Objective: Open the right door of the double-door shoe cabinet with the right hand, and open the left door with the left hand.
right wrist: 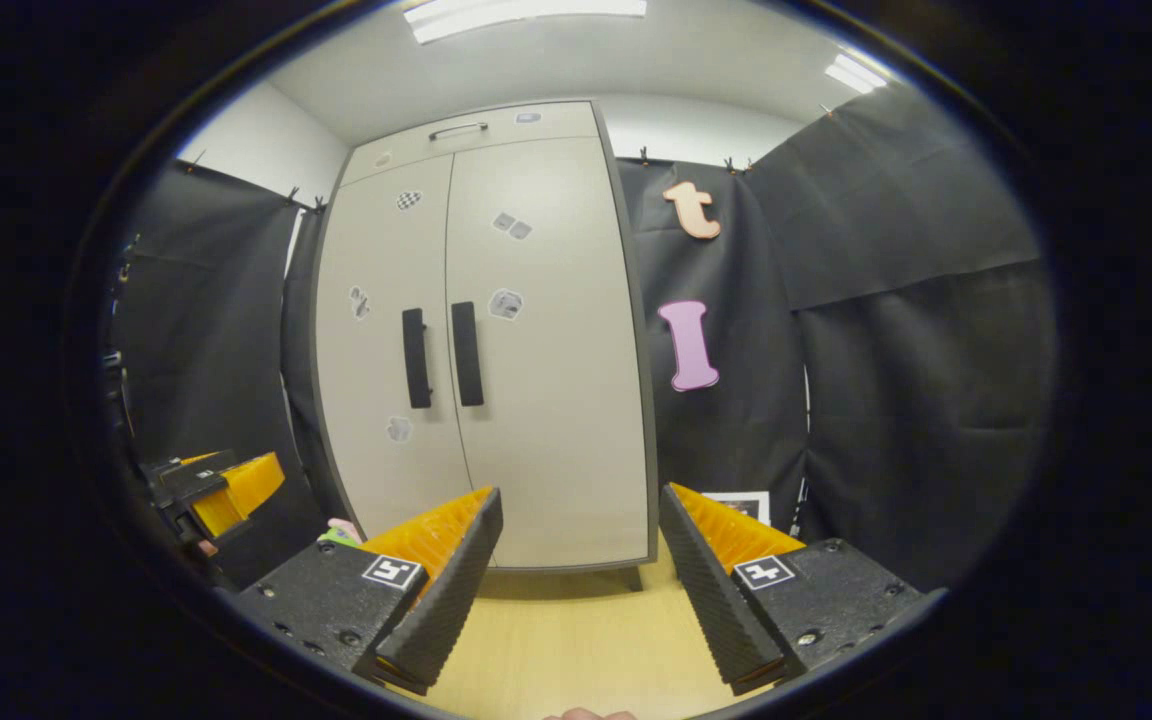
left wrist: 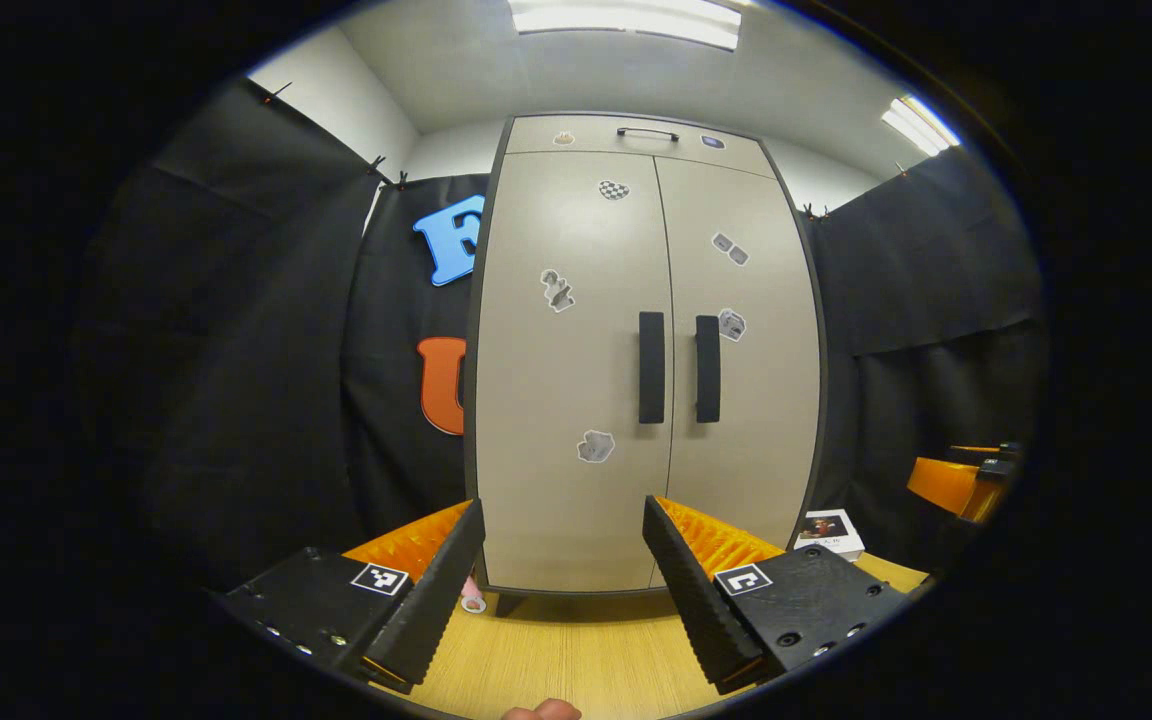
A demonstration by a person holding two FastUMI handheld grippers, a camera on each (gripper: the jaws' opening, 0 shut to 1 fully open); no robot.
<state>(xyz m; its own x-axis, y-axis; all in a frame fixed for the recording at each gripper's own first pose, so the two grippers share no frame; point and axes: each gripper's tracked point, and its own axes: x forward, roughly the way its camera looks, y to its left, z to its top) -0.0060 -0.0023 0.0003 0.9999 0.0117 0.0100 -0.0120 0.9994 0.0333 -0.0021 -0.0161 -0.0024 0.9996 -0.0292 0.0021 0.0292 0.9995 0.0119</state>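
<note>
A beige double-door shoe cabinet [left wrist: 576,480] stands upright straight ahead with both doors closed. Its left door carries a dark vertical handle [left wrist: 651,367], and the right door's handle [left wrist: 707,368] sits just beside it. My left gripper [left wrist: 564,505] is open, short of the cabinet and low before the left door. In the right gripper view the same cabinet [right wrist: 536,450] shows with the left handle [right wrist: 417,357] and right handle [right wrist: 467,352]. My right gripper [right wrist: 581,495] is open, low and right of the handles. Each gripper holds nothing.
The cabinet stands on a light wooden surface [left wrist: 576,650]. A white box [left wrist: 829,532] lies by its right foot and a small pink item [left wrist: 473,600] by its left. A top drawer with a handle [left wrist: 647,132] caps the cabinet. Black cloth walls close both sides.
</note>
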